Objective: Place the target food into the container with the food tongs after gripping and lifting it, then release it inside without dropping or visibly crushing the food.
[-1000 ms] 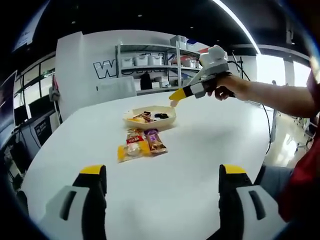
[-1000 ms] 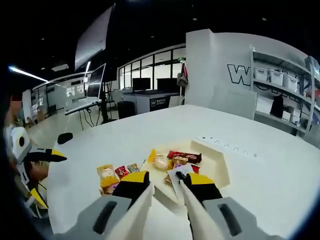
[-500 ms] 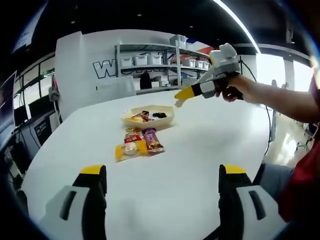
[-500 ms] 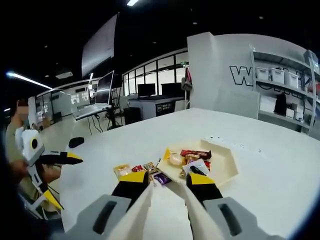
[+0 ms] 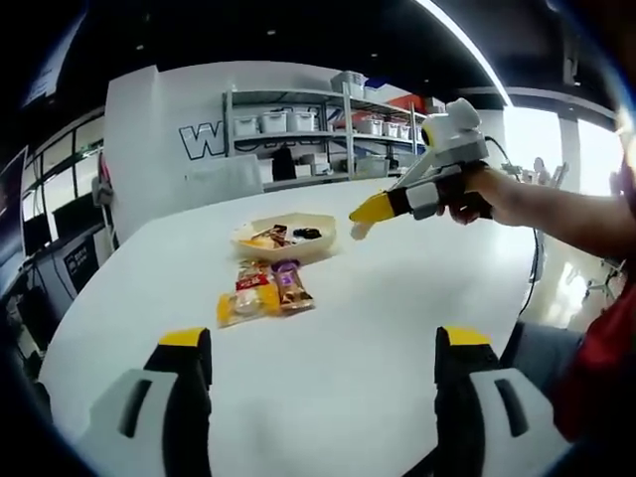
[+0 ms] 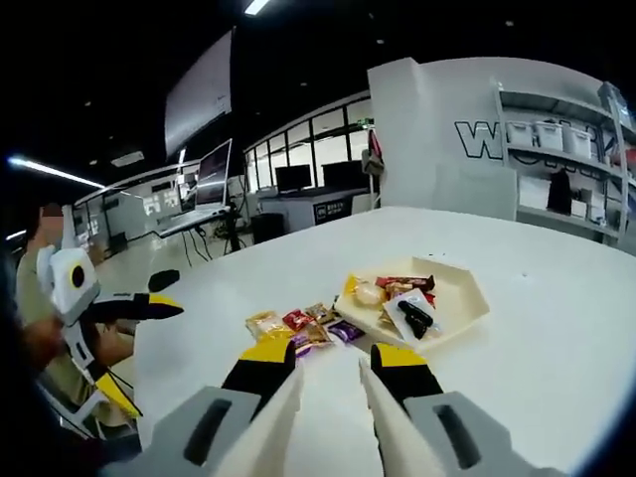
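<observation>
Right tool [image 6: 330, 360] has backed off the tray [image 6: 467, 313], jaws narrow, empty; left tool [image 5: 323, 348] wide over bare table [image 5: 397, 298].

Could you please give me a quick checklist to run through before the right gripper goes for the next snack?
1. Right gripper carries nothing: ok, its yellow-tipped fingers stand apart with nothing between them.
2. Left gripper out of the way: ok, open, held back near the table edge.
3. Loose wrapped snack packets reachable: ok, they lie on the white table just ahead of the right fingers.
4. Shallow beige angular tray has room: ok, bare floor shows on one side.
5. Which packet is the target: cannot tell.
6. Food tongs in view: not ok, none seen.
</observation>
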Demonstrator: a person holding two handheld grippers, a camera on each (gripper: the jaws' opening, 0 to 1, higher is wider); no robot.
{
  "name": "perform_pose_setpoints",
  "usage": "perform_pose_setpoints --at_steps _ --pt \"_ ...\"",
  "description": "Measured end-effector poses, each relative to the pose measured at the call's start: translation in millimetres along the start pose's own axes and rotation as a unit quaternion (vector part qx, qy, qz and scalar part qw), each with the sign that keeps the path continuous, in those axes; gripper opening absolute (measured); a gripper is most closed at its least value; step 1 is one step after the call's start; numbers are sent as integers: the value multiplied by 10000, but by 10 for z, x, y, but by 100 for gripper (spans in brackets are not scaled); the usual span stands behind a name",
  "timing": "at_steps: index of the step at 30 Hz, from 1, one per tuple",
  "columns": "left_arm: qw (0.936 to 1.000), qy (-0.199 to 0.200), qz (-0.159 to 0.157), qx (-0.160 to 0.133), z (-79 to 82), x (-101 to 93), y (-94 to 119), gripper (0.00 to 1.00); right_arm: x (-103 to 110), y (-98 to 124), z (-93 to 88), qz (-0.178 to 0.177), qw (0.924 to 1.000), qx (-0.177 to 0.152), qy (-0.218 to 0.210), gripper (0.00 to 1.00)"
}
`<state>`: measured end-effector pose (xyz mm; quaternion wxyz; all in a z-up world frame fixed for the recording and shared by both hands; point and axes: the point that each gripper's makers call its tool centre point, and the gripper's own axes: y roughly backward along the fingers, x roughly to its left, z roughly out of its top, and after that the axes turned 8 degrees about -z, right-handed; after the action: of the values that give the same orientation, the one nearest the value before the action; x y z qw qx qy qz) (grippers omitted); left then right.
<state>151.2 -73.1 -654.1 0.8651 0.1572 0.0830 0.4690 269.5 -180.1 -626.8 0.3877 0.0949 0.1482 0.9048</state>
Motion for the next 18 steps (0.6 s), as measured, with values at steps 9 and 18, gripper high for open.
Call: perform_pose_setpoints --at_steps 9,18 --pt "9997 60 -87 -213 52 -100 -61 92 128 167 -103 57 10000 3 26 25" --pt "9993 95 -69 -346 69 -158 -90 96 128 330 -154 -56 9998 -98 -136 25"
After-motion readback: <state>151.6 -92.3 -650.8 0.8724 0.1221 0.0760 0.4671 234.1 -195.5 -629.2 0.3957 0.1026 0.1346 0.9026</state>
